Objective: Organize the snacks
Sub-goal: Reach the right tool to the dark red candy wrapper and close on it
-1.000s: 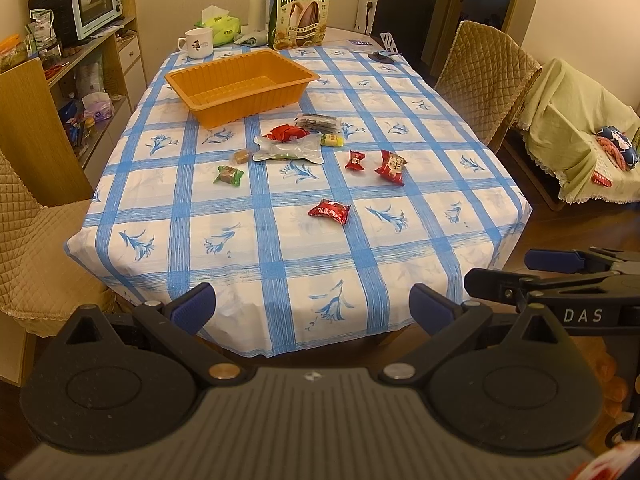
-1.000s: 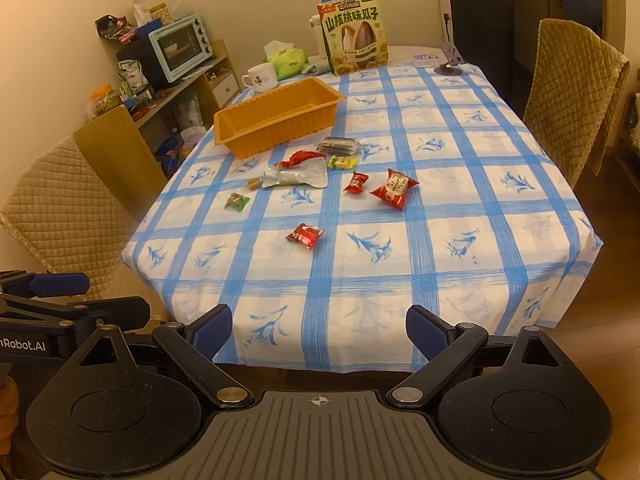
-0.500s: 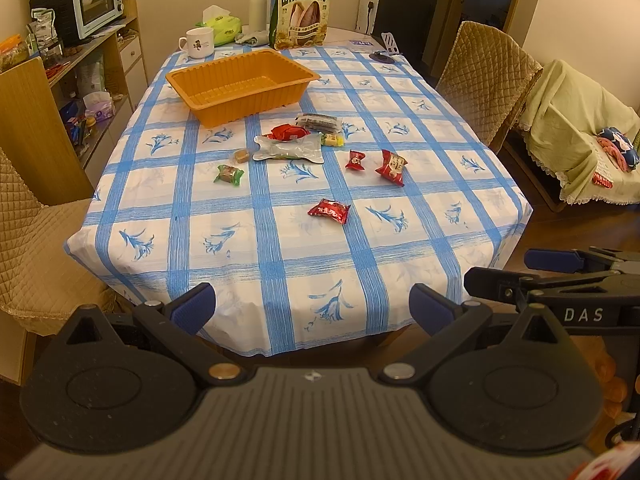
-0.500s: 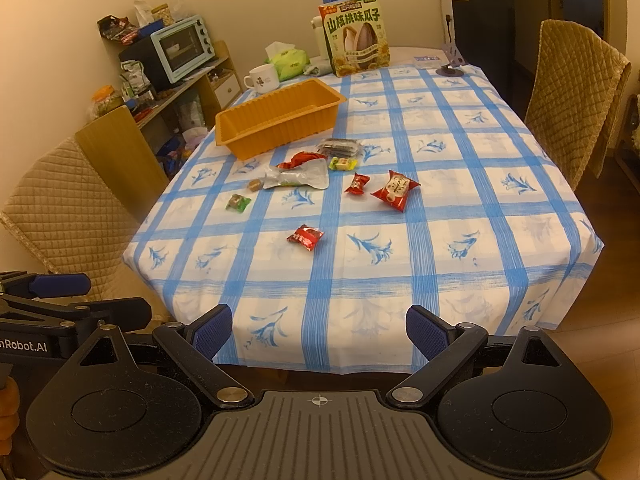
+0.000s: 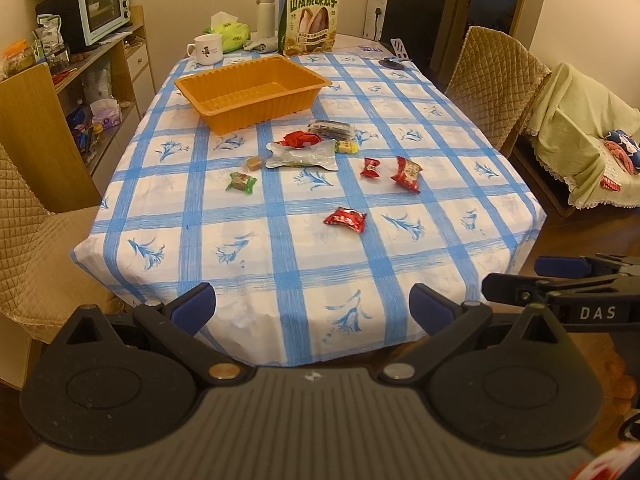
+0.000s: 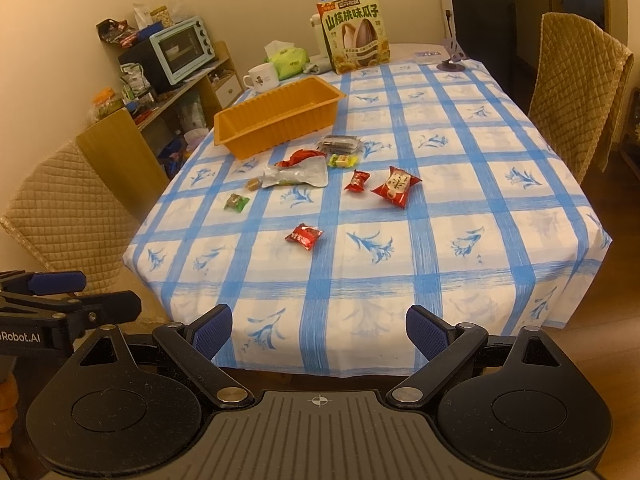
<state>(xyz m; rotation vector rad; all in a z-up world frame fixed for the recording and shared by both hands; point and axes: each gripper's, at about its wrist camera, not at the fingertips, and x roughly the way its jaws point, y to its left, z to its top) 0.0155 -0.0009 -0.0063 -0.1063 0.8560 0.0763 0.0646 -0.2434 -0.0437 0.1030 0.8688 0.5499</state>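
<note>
Several small snack packets lie mid-table on the blue-checked cloth: a red packet [image 5: 345, 219] nearest me, two more red ones [image 5: 407, 174] to its right, a green candy [image 5: 241, 182], a silver pouch [image 5: 302, 155] and a dark packet [image 5: 331, 128]. An empty orange tray [image 5: 252, 92] stands behind them, also in the right wrist view [image 6: 276, 114]. My left gripper [image 5: 312, 307] is open and empty, short of the table's near edge. My right gripper [image 6: 319, 330] is open and empty, beside it on the right.
A large sunflower-seed bag [image 5: 313, 18], a white mug [image 5: 207, 49], a tissue pack [image 5: 227, 34] and a thermos [image 5: 266, 12] stand at the table's far end. Quilted chairs [image 5: 494, 80] flank the table. A shelf with a toaster oven [image 5: 102, 8] is at the left.
Both grippers have shifted very slightly, so the table looks a touch nearer and higher. Nothing on the table has moved; both grippers stay open.
</note>
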